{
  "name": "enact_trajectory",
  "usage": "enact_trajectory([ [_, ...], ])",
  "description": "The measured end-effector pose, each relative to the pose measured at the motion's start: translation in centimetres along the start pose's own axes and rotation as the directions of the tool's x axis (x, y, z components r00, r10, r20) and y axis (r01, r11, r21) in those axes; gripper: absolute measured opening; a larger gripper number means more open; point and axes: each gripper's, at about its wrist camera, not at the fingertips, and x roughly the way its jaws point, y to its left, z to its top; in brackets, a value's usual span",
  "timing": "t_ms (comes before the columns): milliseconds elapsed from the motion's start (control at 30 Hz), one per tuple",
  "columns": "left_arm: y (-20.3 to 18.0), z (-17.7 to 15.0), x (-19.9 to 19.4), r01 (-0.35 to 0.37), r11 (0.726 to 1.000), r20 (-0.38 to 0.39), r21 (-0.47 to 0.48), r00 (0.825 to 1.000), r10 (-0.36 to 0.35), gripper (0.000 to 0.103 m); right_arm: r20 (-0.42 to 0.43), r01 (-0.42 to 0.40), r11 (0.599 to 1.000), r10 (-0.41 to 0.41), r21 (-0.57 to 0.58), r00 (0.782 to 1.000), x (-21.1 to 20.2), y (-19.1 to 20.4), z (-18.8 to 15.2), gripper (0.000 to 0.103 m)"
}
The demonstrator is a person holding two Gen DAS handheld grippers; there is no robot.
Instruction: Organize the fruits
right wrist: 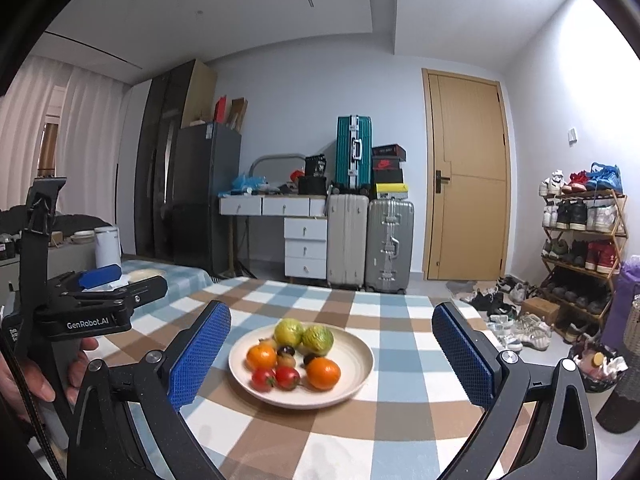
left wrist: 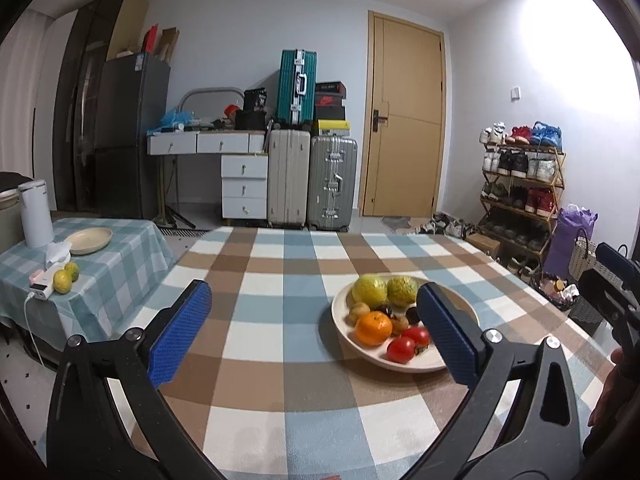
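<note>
A cream plate (right wrist: 360,364) on the checked table holds two green-yellow citrus fruits (right wrist: 288,331), two oranges (right wrist: 323,374), two red tomatoes (right wrist: 287,377) and some small dark fruits. It also shows in the left wrist view (left wrist: 340,308). My right gripper (right wrist: 332,354) is open and empty, raised above the table with the plate seen between its fingers. My left gripper (left wrist: 314,332) is open and empty, to the left of the plate. On the side table lie two more green-yellow fruits (left wrist: 63,281) and an empty cream plate (left wrist: 89,240).
The side table (left wrist: 116,276) at left also carries a white kettle (left wrist: 35,214), a tissue and a white charger. Suitcases (left wrist: 312,184), drawers and a door stand behind. A shoe rack (left wrist: 520,192) and bags are at right.
</note>
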Motion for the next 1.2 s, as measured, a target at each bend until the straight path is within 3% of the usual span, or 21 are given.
enact_trajectory([
  [533, -0.6, -2.2, 3.0, -0.006, 1.0, -0.044, 0.024, 0.999, 0.007, 0.102, -0.092, -0.02, 0.999, 0.023, 0.037, 0.996, 2.8, -1.0, -2.3, 0.103],
  [733, -1.4, -2.3, 2.8, 0.001, 0.998, -0.03, 0.07, 1.0, 0.001, 0.102, -0.196, -0.052, 0.998, 0.06, 0.044, 0.979, 5.0, -0.9, -2.8, 0.103],
  [833, -1.4, -2.3, 2.8, 0.006, 0.998, -0.031, 0.066, 1.0, -0.004, 0.102, -0.184, -0.094, 0.995, 0.097, 0.025, 0.978, 4.9, -0.4, -2.9, 0.103],
  [1200, -1.3, -2.3, 2.9, -0.002, 0.998, -0.03, 0.064, 1.0, 0.004, 0.102, -0.179, -0.07, 0.997, 0.074, 0.027, 0.981, 5.0, -0.6, -3.0, 0.103],
])
